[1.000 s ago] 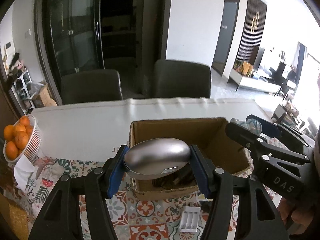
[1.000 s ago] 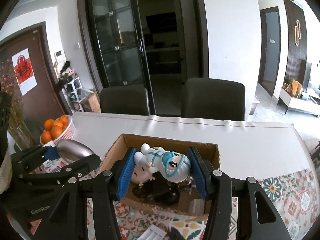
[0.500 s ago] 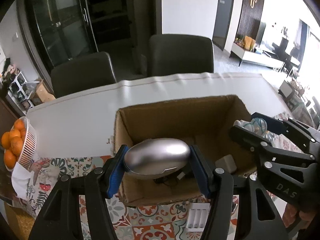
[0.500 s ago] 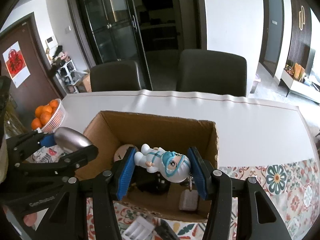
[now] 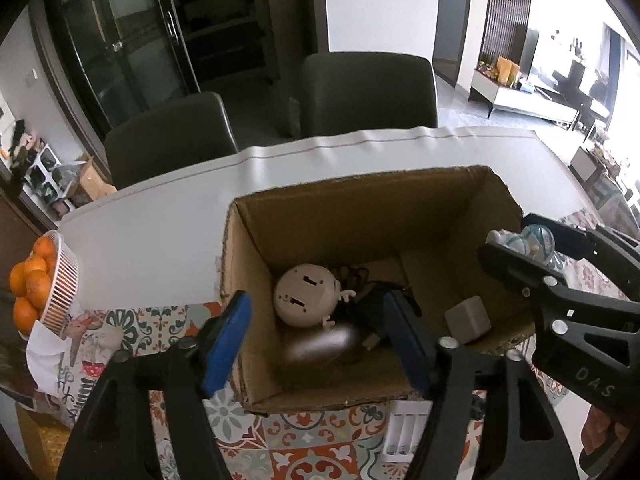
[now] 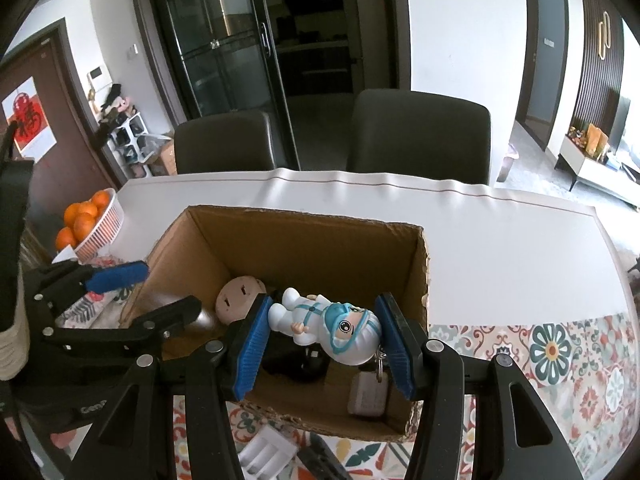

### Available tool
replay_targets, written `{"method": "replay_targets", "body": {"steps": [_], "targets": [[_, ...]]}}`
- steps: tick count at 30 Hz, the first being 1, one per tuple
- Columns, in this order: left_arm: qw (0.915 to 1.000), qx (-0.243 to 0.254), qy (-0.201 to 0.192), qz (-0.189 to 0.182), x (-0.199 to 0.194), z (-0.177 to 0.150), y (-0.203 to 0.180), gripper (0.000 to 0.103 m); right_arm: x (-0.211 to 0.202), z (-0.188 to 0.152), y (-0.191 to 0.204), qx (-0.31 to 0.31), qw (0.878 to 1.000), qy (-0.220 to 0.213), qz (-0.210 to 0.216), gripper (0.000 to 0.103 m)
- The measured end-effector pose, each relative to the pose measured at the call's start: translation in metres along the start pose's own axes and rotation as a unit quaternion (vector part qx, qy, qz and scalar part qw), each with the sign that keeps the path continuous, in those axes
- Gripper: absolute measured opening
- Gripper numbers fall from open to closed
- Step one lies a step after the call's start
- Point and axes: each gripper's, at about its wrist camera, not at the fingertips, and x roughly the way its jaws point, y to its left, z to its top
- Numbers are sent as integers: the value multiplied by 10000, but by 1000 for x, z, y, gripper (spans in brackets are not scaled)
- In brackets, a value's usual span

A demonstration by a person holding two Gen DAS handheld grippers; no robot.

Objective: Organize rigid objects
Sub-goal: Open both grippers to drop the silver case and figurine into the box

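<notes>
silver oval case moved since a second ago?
Yes. The silver oval case dropped from the left gripper, whose jaws just opened, into the cardboard box.

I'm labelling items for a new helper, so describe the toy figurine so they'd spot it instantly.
Find the open cardboard box on the white table. Over its near right corner, the right gripper is clamped on the figurine, lying sideways between blue pads. It is the only thing with a face: white suit, teal hood, big eyes, unlike the beige disc below.
</notes>
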Motion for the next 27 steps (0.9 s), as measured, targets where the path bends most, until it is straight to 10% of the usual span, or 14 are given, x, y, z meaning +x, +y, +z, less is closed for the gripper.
{"method": "replay_targets", "body": {"steps": [27], "targets": [[9931, -497, -761, 739, -68, -44, 13, 99, -48, -18, 14, -380, 9968, -523, -475, 66]]}}
